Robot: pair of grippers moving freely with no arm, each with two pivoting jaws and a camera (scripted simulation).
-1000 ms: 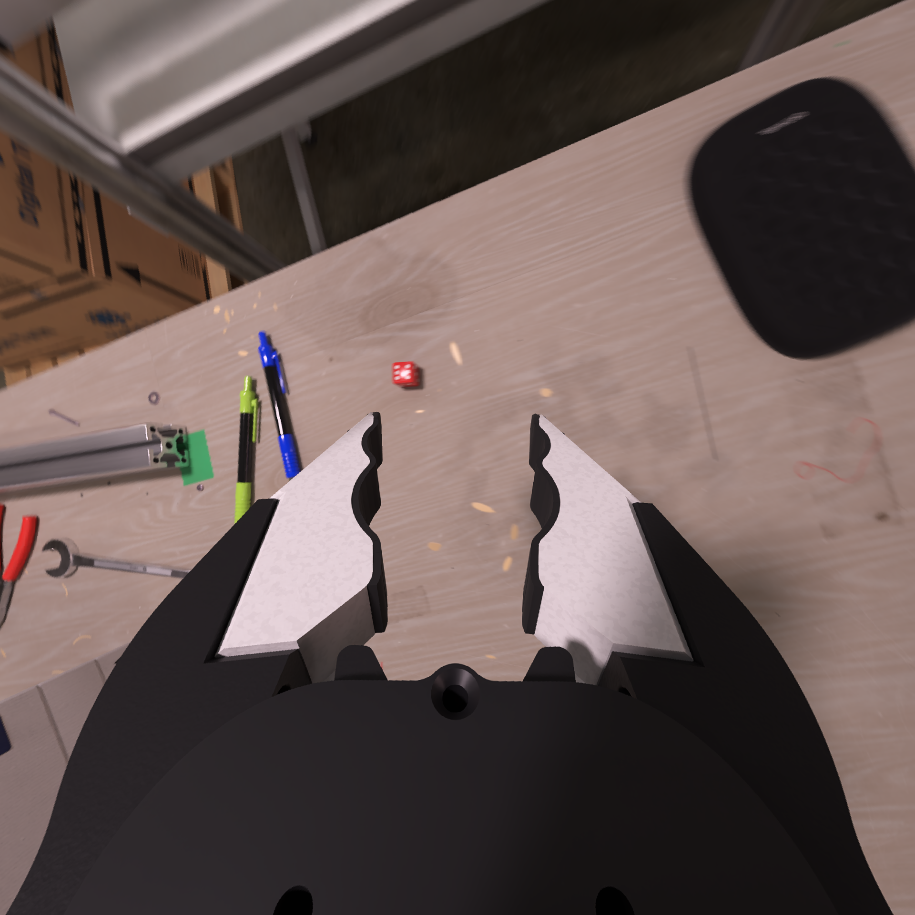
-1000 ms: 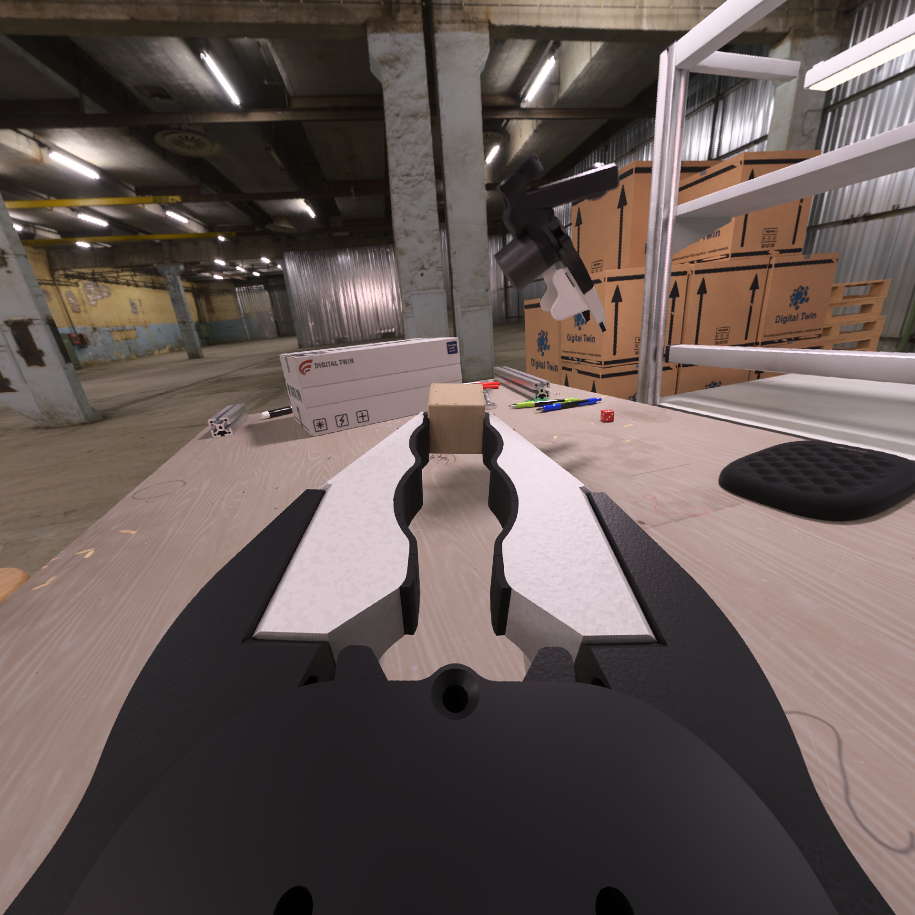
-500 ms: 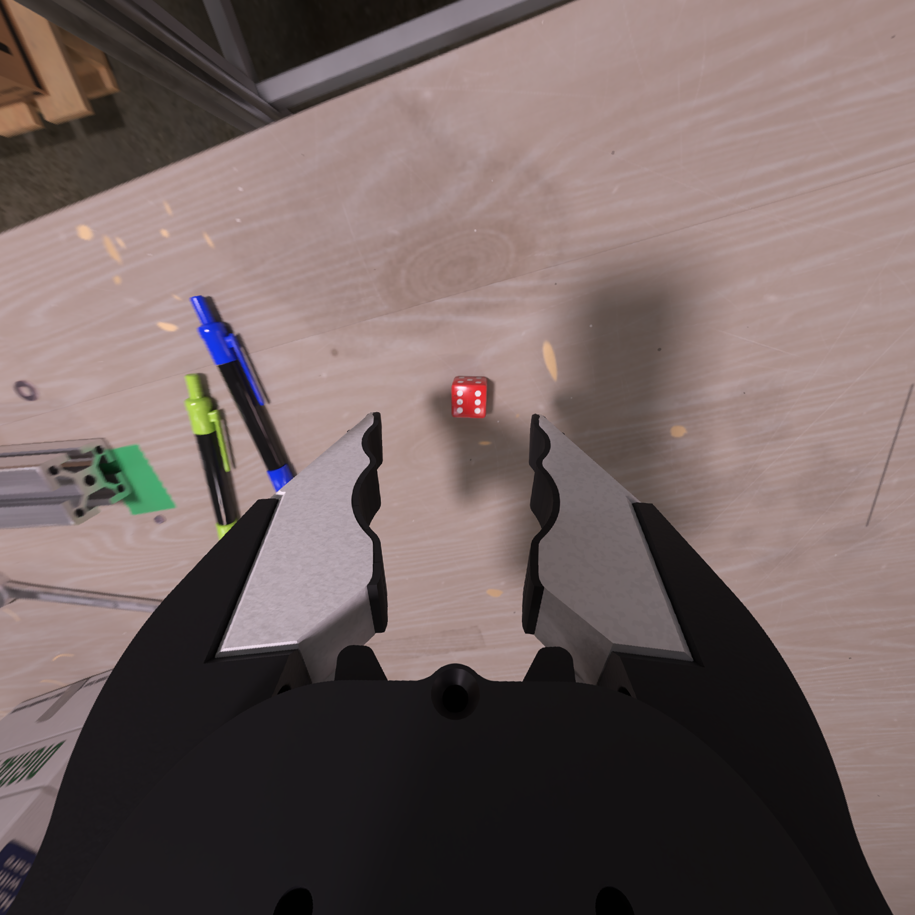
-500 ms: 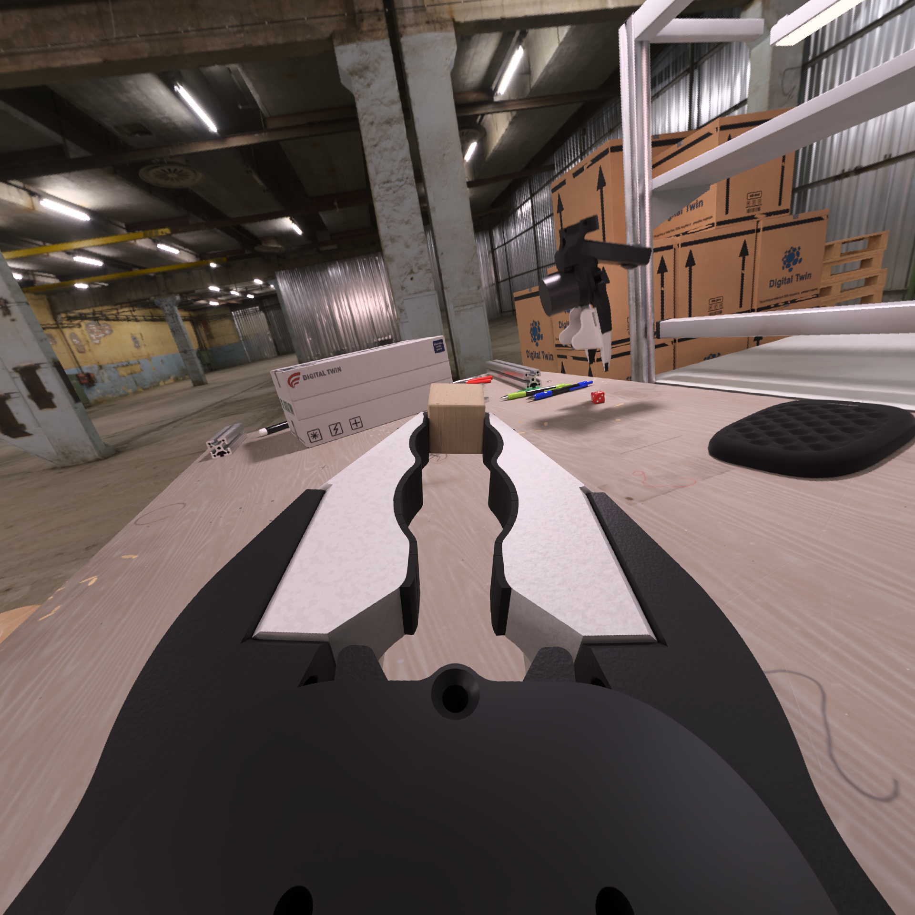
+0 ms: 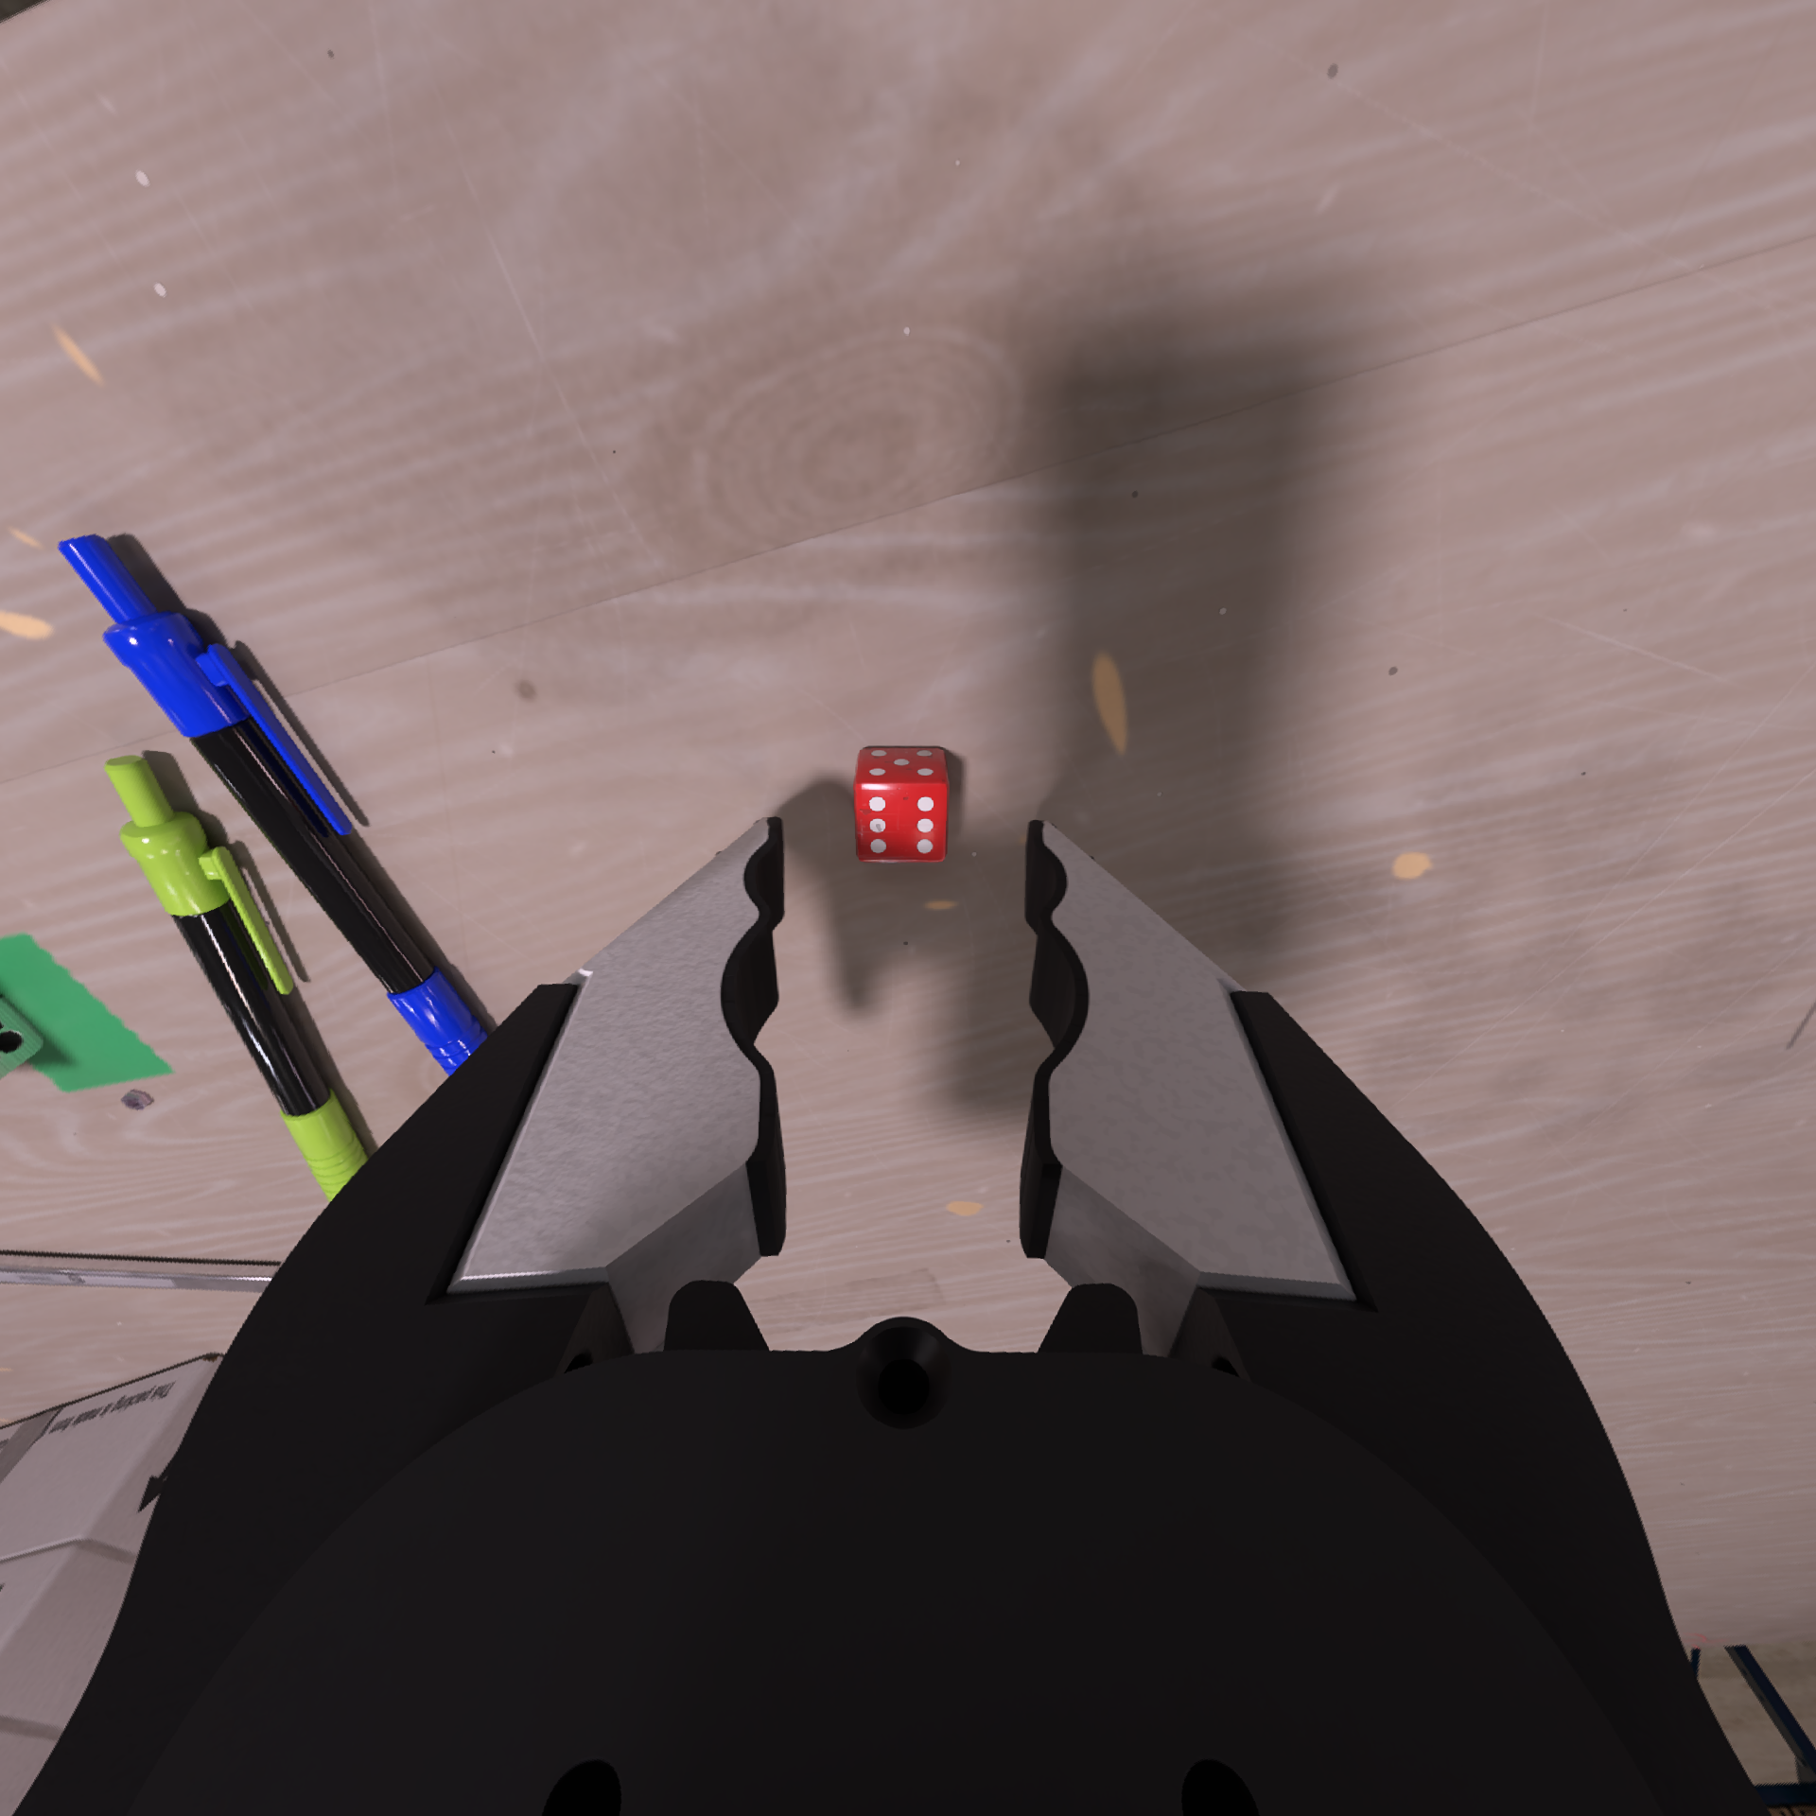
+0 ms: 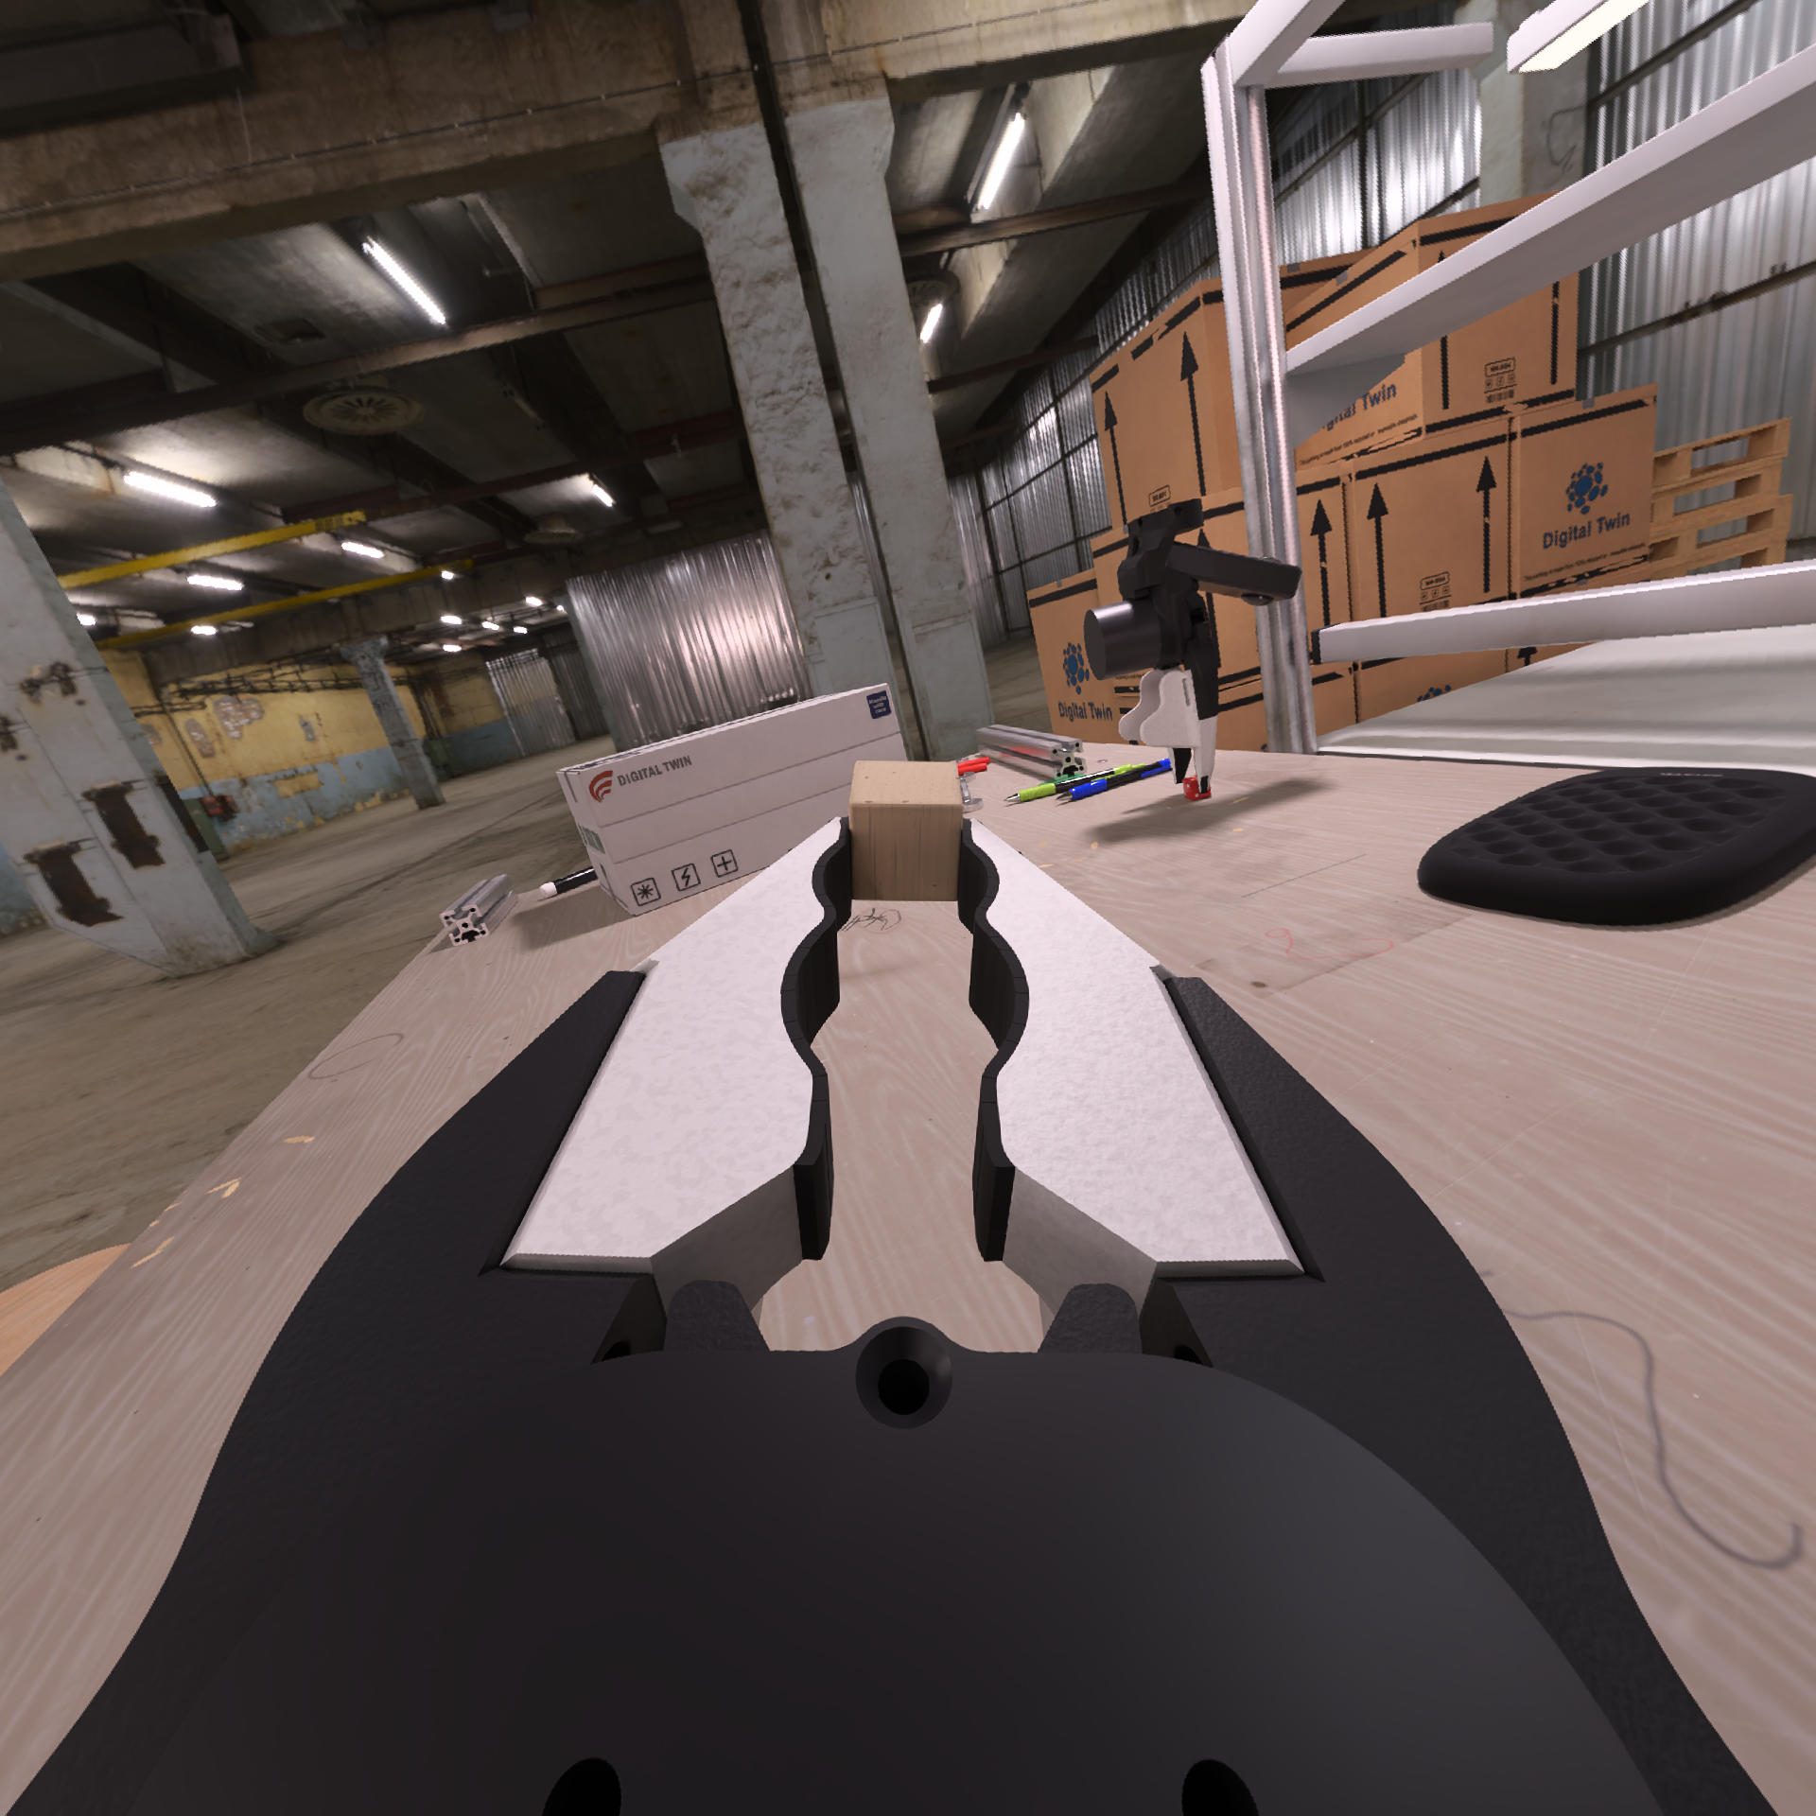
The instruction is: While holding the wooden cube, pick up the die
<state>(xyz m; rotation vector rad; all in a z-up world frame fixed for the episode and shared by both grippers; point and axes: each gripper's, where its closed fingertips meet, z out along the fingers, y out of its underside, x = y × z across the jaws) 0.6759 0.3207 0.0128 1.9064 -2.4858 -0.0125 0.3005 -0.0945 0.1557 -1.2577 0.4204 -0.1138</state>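
A small red die [image 5: 901,804] with white pips lies on the wooden table. My left gripper [image 5: 904,835] is open and points down at it, with the die between the fingertips and slightly beyond them, touching neither. In the right wrist view the die [image 6: 1195,787] shows far off under the left gripper [image 6: 1192,762]. My right gripper [image 6: 905,835] is shut on the wooden cube [image 6: 905,831] and holds it at the fingertips above the table.
A blue pen [image 5: 260,786] and a green pen [image 5: 236,973] lie left of the die. A green tag [image 5: 69,1017] and a white box corner [image 5: 79,1474] sit further left. In the right wrist view: a white box [image 6: 732,796], a black pad [image 6: 1631,845], an aluminium rail [image 6: 1032,747], a white shelf frame [image 6: 1258,393].
My left gripper has come down closer to the table, and the die now sits between its open fingertips. The right gripper still holds the cube, its view shifting slightly.
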